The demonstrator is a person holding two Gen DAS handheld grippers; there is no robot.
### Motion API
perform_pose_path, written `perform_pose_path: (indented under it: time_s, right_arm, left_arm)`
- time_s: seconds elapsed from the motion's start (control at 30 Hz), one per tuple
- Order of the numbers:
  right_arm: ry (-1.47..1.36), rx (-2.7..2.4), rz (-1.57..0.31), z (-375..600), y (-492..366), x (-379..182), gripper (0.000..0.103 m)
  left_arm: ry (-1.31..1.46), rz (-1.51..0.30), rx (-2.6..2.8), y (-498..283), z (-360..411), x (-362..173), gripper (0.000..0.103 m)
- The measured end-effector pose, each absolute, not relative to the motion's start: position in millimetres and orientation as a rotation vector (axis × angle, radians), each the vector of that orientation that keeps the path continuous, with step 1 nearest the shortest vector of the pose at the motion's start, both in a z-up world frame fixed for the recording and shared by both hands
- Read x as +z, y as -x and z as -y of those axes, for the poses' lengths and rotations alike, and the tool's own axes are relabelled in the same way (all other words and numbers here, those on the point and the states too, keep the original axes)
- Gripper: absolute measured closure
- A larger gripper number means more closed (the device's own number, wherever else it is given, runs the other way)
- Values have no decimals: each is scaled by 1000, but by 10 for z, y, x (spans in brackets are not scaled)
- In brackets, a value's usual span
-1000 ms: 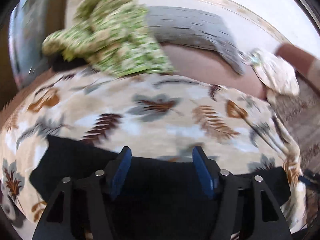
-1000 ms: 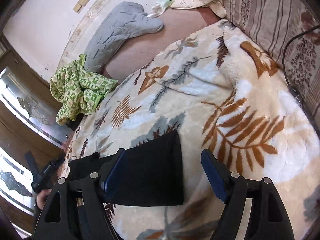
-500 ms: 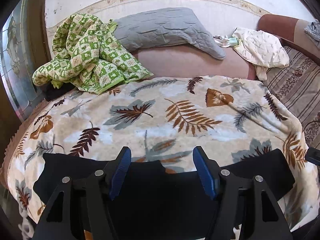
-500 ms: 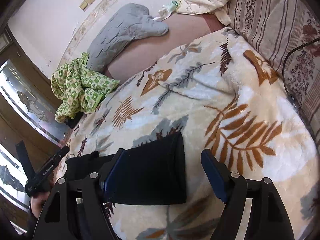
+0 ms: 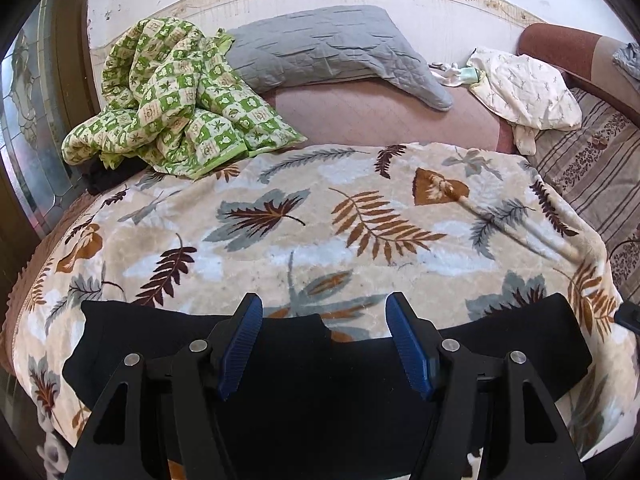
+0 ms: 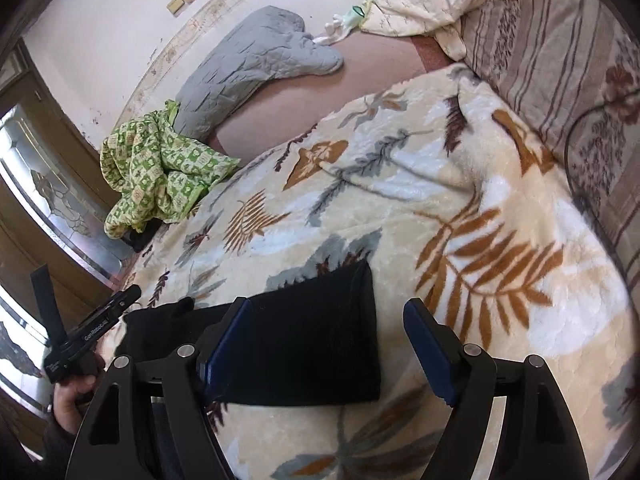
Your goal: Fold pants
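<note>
Black pants (image 5: pixel 320 380) lie flat across the near edge of a leaf-print blanket (image 5: pixel 320 232), legs spreading left and right. My left gripper (image 5: pixel 324 344) is open and empty, hovering above the middle of the pants. In the right wrist view one end of the pants (image 6: pixel 312 340) lies under my right gripper (image 6: pixel 328 352), which is open and empty, its left finger over the cloth. The left gripper (image 6: pixel 92 332) in the person's hand shows at the far left of that view.
A crumpled green checked quilt (image 5: pixel 172 100), a grey pillow (image 5: pixel 320 48) and a cream cloth (image 5: pixel 528 84) lie at the back. A striped cover (image 6: pixel 560 60) runs along the right, with a black cable (image 6: pixel 576 184) on it. A glass-panelled door (image 5: pixel 28 128) stands at the left.
The left gripper rose and steadied, so more of the bed and back wall shows. The right gripper barely moved. Both stayed open.
</note>
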State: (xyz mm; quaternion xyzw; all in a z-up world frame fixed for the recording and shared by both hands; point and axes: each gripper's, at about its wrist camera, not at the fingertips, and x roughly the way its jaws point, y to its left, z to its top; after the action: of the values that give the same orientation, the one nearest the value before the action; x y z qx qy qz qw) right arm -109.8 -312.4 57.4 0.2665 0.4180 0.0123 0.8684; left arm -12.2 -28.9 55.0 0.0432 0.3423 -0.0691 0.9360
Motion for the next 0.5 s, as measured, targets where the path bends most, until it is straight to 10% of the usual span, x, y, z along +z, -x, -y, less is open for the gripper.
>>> perform_pose_path:
  time_s: [0.5]
  right_arm:
    - [-1135,176,-1024,3424,1293,-137,23]
  left_arm:
    - [404,-794,-269,86,-156,287,37]
